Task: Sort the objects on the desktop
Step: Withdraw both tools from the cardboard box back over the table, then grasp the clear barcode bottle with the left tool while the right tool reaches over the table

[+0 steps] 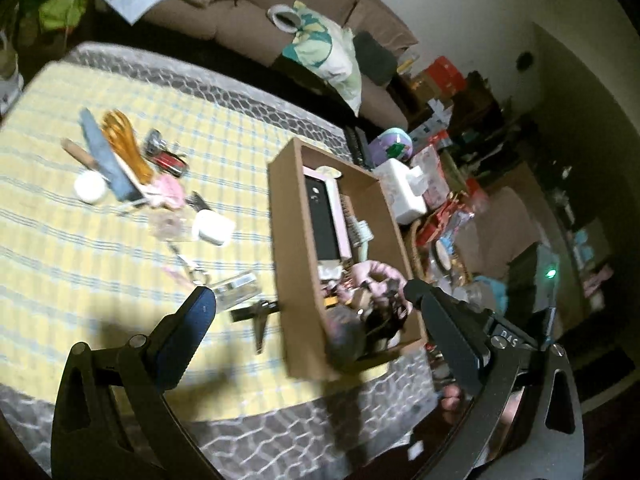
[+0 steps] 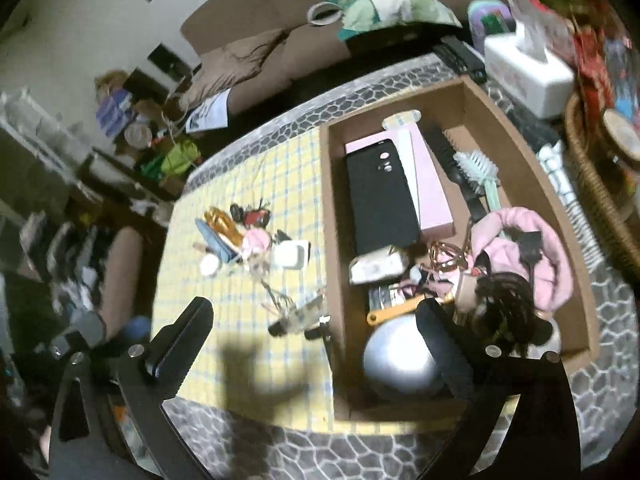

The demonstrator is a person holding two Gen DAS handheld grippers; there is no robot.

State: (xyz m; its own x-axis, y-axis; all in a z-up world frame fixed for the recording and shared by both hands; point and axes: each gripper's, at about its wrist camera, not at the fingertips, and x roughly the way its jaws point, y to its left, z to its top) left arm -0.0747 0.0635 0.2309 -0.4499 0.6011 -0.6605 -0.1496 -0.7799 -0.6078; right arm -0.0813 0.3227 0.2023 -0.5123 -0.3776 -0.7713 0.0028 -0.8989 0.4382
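A brown cardboard box (image 1: 282, 216) stands on the yellow checked cloth and also shows in the right wrist view (image 2: 332, 216). It holds a black phone case (image 2: 380, 192), a pink box (image 2: 432, 184), a mint brush (image 2: 480, 172), a pink cloth (image 2: 532, 248) and a grey ball (image 2: 400, 356). Loose items lie left of the box: a white case (image 1: 212, 227), a white round lid (image 1: 90, 186), an orange clip (image 1: 124, 144), a clear box (image 1: 238, 288) and a black tool (image 1: 258, 316). My left gripper (image 1: 308, 300) is open above the box's near corner. My right gripper (image 2: 314, 312) is open above the box's left wall.
A white tissue box (image 2: 528, 68) and a wicker basket (image 2: 600, 184) stand right of the cardboard box. A brown sofa (image 1: 248, 12) with a floral pillow (image 1: 332, 56) lies beyond the table. The grey patterned table border (image 2: 320, 452) runs along the near edge.
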